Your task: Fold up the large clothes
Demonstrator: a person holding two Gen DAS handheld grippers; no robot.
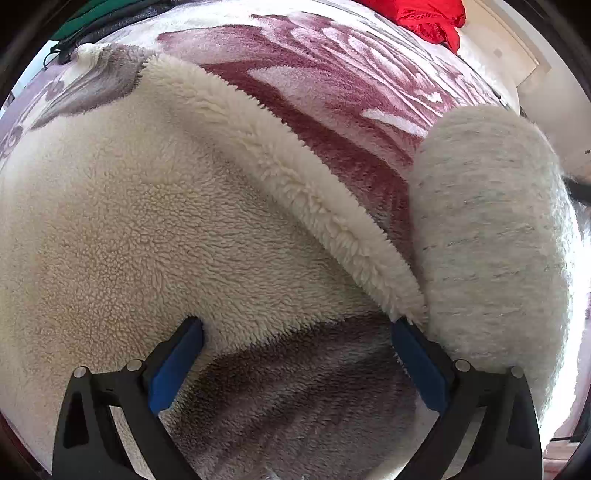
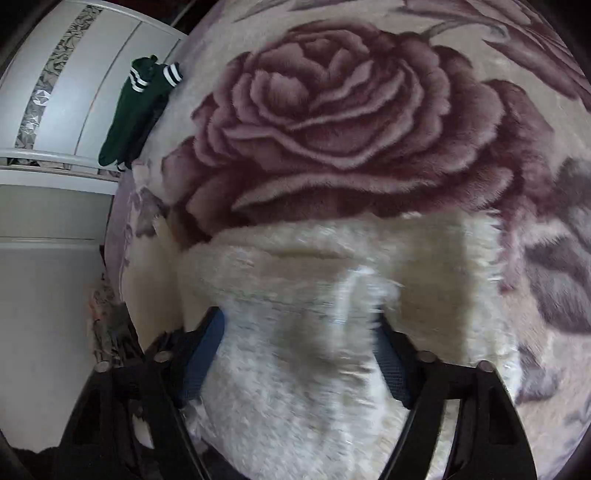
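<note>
A cream fleece garment (image 1: 140, 221) lies spread on a rose-patterned plush blanket (image 1: 332, 92), its thick folded edge running diagonally down to the right. My left gripper (image 1: 297, 325) hovers low over that edge, open wide, with only blanket and fleece hem below and nothing pinched. A person's pale grey fuzzy sleeve (image 1: 487, 240) reaches in beside its right finger. In the right wrist view the same fleece (image 2: 295, 369) bunches up, blurred, between the blue pads of my right gripper (image 2: 299, 317). It fills the gap, and the gripper is shut on it above the blanket (image 2: 332, 122).
A red garment (image 1: 424, 18) lies at the blanket's far edge. A dark green garment (image 2: 136, 107) with white stripes hangs over the bed's left edge. A white wardrobe (image 2: 55, 92) and pale floor (image 2: 44, 332) lie beyond that edge.
</note>
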